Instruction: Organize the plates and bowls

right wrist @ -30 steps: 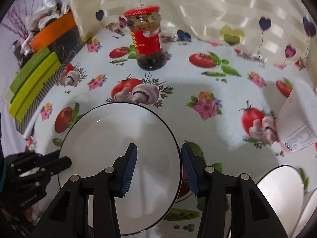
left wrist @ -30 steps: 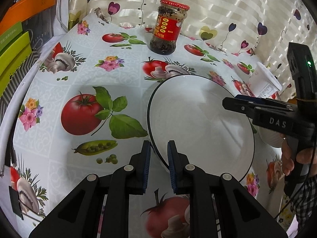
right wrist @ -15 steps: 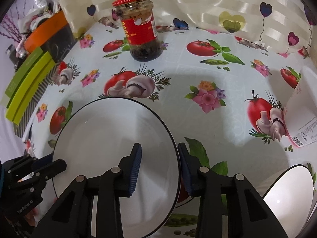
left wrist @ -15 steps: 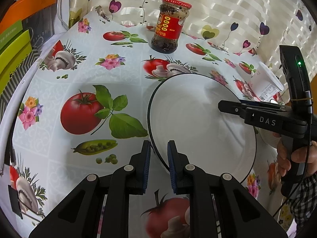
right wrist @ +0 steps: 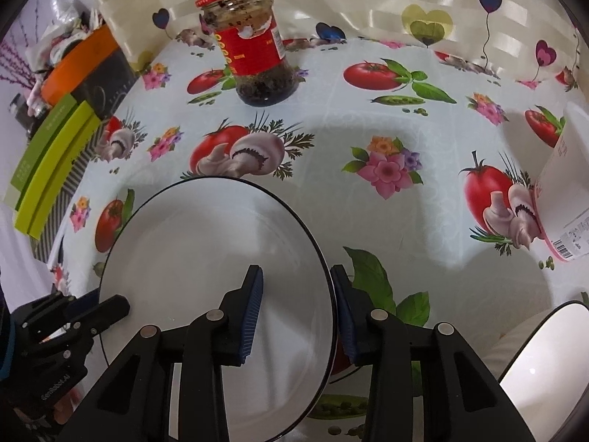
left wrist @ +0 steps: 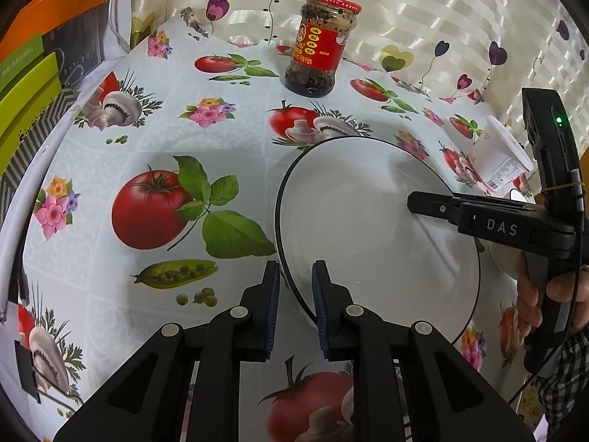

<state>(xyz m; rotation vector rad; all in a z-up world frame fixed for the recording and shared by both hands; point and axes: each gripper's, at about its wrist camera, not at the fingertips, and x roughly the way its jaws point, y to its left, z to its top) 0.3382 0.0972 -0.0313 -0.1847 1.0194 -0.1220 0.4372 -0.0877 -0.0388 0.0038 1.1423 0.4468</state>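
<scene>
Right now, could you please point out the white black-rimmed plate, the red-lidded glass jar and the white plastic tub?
white black-rimmed plate (left wrist: 360, 213): left wrist view, bare centre.
red-lidded glass jar (right wrist: 250, 51): right wrist view, red label.
white plastic tub (left wrist: 502, 156): left wrist view, side wall.

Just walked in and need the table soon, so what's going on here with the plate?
A person is holding a gripper in each hand, working on one white plate on the tablecloth. The left gripper is clamped on the plate's near-left rim. The right gripper straddles the opposite rim; its jaws have just been closing, with a gap still showing beside one pad. A sauce jar stands behind, and another white dish waits at the right.
</scene>
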